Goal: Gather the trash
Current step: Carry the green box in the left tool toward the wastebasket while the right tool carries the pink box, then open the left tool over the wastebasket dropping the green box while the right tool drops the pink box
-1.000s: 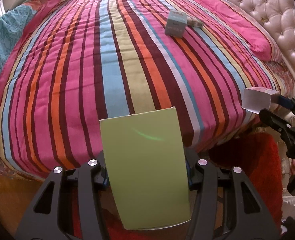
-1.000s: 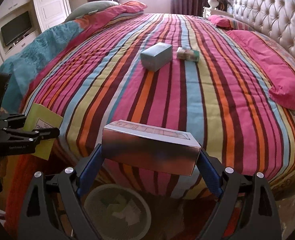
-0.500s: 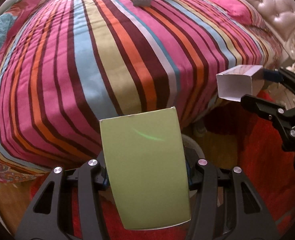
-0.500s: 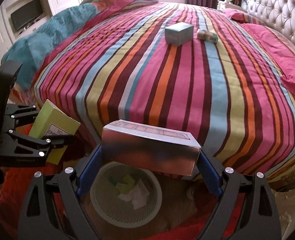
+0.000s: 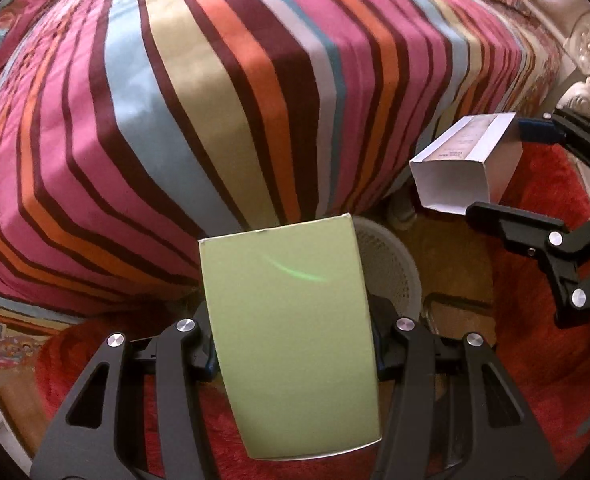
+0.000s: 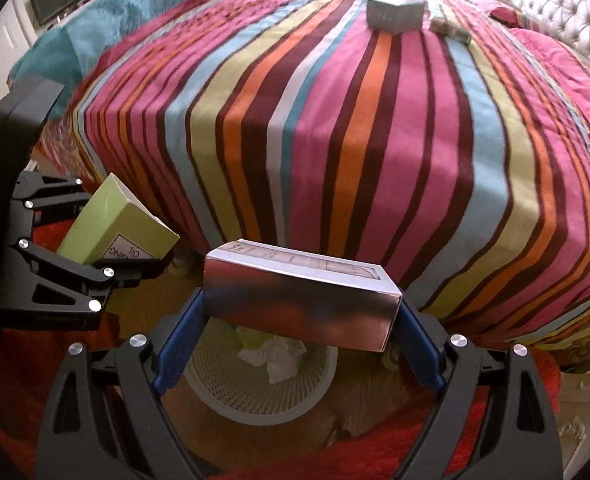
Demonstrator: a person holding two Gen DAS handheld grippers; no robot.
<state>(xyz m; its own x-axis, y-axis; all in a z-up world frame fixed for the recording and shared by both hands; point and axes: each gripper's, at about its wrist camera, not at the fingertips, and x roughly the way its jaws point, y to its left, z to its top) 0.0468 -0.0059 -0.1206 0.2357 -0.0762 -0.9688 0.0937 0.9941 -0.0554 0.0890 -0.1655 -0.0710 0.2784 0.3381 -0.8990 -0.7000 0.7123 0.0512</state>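
My left gripper [image 5: 293,334] is shut on a light green box [image 5: 291,320], which also shows as the green box [image 6: 115,226] at the left of the right wrist view, held off the bed's edge. My right gripper [image 6: 301,312] is shut on a shiny silver box [image 6: 299,304], held lengthwise between its blue pads; that silver box [image 5: 467,164] has an open end in the left wrist view. Below both stands a white mesh waste basket [image 6: 231,392] with crumpled paper inside; its rim [image 5: 395,264] peeks out behind the green box.
The striped bed [image 6: 375,128] fills the view ahead. A grey-green box [image 6: 393,14] and a small wrapper [image 6: 449,28] lie far up on it. A red rug [image 5: 543,360] and wooden floor surround the basket. A tufted headboard [image 6: 575,20] stands at the right.
Both grippers have sunk and tilted downward off the bed's edge, each keeping its box. The basket has come into fuller view beneath them.
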